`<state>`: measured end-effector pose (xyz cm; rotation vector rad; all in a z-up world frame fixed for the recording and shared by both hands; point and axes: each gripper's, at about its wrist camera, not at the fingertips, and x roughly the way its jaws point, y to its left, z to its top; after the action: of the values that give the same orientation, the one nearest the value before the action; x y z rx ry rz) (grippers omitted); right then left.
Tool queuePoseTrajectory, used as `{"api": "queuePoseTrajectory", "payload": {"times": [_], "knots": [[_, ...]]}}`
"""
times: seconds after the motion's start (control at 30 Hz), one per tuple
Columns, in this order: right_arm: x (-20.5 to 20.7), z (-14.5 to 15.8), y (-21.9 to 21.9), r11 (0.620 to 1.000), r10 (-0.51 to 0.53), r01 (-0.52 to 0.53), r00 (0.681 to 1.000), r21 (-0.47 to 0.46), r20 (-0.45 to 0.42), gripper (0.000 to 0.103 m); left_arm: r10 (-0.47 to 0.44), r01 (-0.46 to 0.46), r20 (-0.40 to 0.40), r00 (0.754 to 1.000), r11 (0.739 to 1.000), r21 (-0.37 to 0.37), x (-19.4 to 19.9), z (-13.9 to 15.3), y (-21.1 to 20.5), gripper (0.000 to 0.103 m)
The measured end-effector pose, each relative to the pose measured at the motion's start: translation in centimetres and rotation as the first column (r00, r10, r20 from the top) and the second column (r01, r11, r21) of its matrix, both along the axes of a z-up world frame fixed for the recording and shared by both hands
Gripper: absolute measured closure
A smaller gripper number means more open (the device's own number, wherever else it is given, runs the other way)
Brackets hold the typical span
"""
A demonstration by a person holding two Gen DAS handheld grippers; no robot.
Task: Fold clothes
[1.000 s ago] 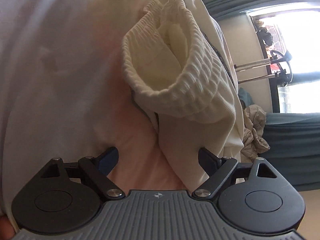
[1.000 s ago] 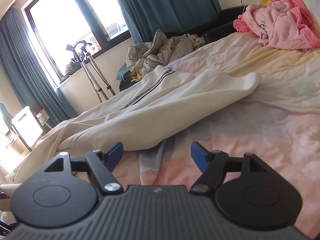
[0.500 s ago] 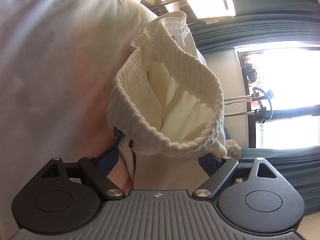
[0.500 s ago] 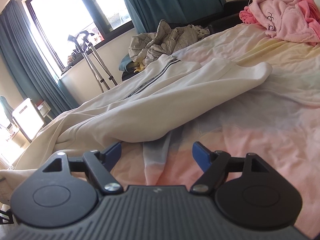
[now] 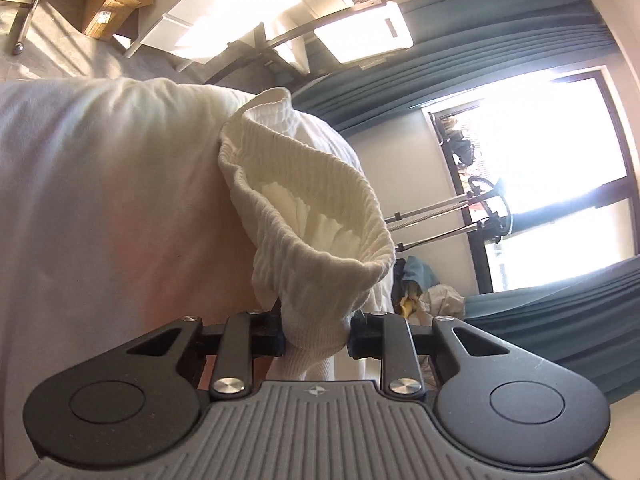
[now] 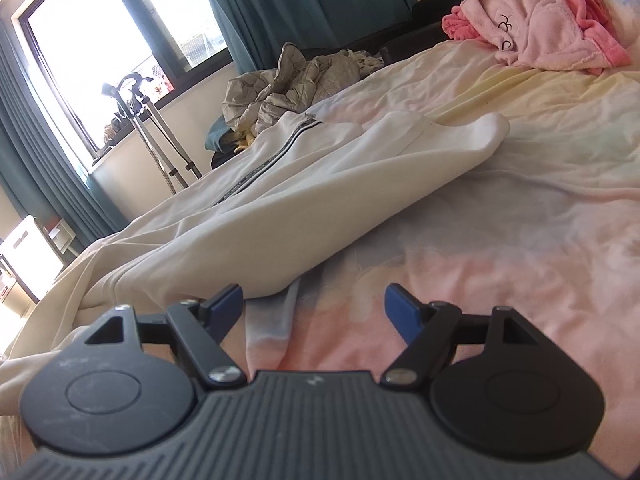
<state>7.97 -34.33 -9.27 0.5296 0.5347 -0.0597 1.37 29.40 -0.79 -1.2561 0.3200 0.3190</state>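
In the left wrist view, the left gripper [image 5: 316, 336] is seen closing on the ribbed cuff [image 5: 316, 280] of the soft, limp cream zip-up fleece jacket [image 6: 280, 200], while in the right wrist view the right gripper [image 6: 314, 308] is held wide and empty beside that jacket, spread on the pink bedsheet [image 6: 500, 280].

We see the cream zip-front jacket [image 6: 304, 200] lying lengthwise across the pastel-patterned bed sheet [image 6: 520, 208], its folded end toward the right and its zip side toward the window [image 6: 120, 40] behind it. Beyond the bed's far edge sit a crumpled grey quilted garment [image 6: 296, 80] and, left of it, a pair of metal crutches [image 6: 160, 136] leaning under the window. A pink fleece robe [image 6: 544, 28] lies on the bed's far right corner. The right gripper [image 6: 313, 306] hovers just before the jacket's near edge. The left gripper [image 5: 315, 334] has the jacket's ribbed knit hem [image 5: 312, 248] between its closing jaws.
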Motion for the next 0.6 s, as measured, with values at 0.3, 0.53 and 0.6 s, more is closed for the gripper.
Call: {"api": "queuePoseTrajectory", "payload": {"times": [0.3,0.53,0.6], "knots": [[1.3,0.0,-4.6,0.976,-0.108,0.109,0.994,0.189,-0.016,0.025,0.035,-0.040,-0.073,0.997,0.997,-0.067,-3.5,-1.5,5.1,0.074],[6.0,-1.5,-9.9,0.930,-0.215,0.237,0.971,0.279,-0.109,0.025,0.097,-0.106,-0.140,0.985,0.993,-0.059,-3.5,-3.8,5.9,0.073],[7.2,-2.9,-11.0,0.906,-0.225,0.258,0.965,0.336,-0.134,0.025,0.116,-0.124,-0.150,0.982,0.991,-0.045,-3.2,-4.0,5.8,0.073]]}}
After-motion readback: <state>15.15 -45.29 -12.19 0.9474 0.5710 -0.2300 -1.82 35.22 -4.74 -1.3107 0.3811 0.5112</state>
